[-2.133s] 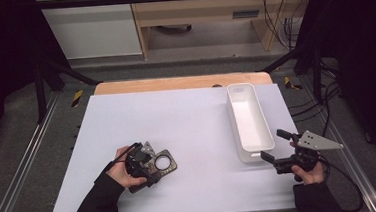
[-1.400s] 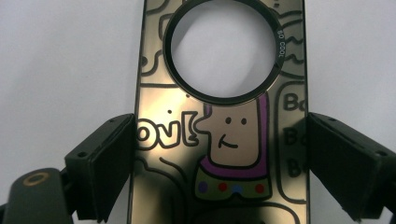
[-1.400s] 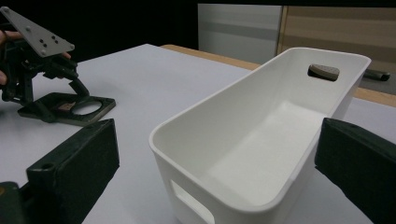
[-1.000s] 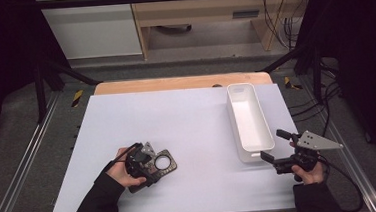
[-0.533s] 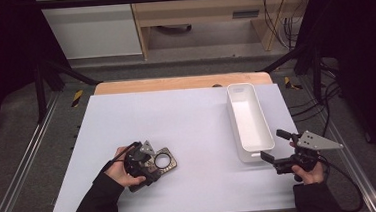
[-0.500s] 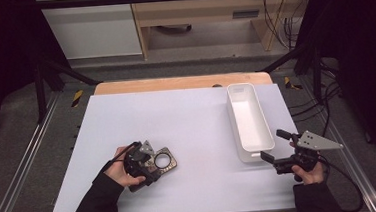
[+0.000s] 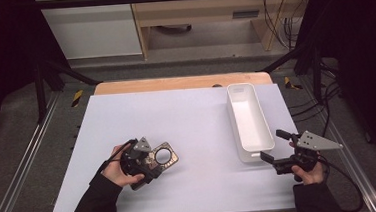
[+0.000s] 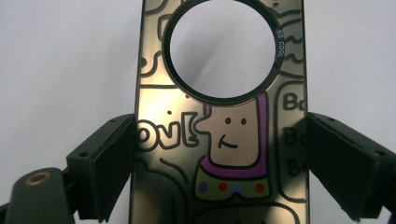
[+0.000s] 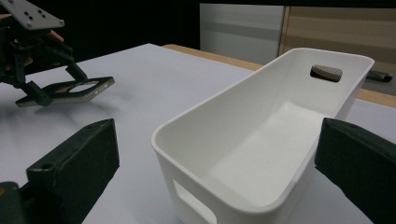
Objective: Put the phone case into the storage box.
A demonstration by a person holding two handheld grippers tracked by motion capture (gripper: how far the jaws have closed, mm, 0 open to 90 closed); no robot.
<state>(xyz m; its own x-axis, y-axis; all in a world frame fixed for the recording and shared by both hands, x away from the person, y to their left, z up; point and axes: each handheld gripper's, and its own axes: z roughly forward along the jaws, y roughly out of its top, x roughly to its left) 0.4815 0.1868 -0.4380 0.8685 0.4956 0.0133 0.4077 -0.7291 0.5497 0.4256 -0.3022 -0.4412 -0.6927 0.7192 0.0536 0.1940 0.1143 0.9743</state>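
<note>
A flat brown phone case (image 8: 224, 140) with cartoon drawings and a round ring hole lies between my left gripper's (image 8: 219, 154) jaws, whose pads press on its two long edges. From above, the left gripper (image 7: 151, 162) and the case (image 7: 165, 156) are at the front left of the white table (image 7: 186, 116). The case (image 9: 74, 89) seems to sit at or just above the surface. My right gripper (image 7: 273, 145) stands open at the front right, its jaws apart on either side of the near end of a white bin (image 9: 261, 154), not touching it.
The long white bin (image 7: 249, 122) lies along the table's right side and has nothing in it. A wooden strip (image 7: 179, 83) borders the far edge. Metal frame rails run along both sides, with cables at the right.
</note>
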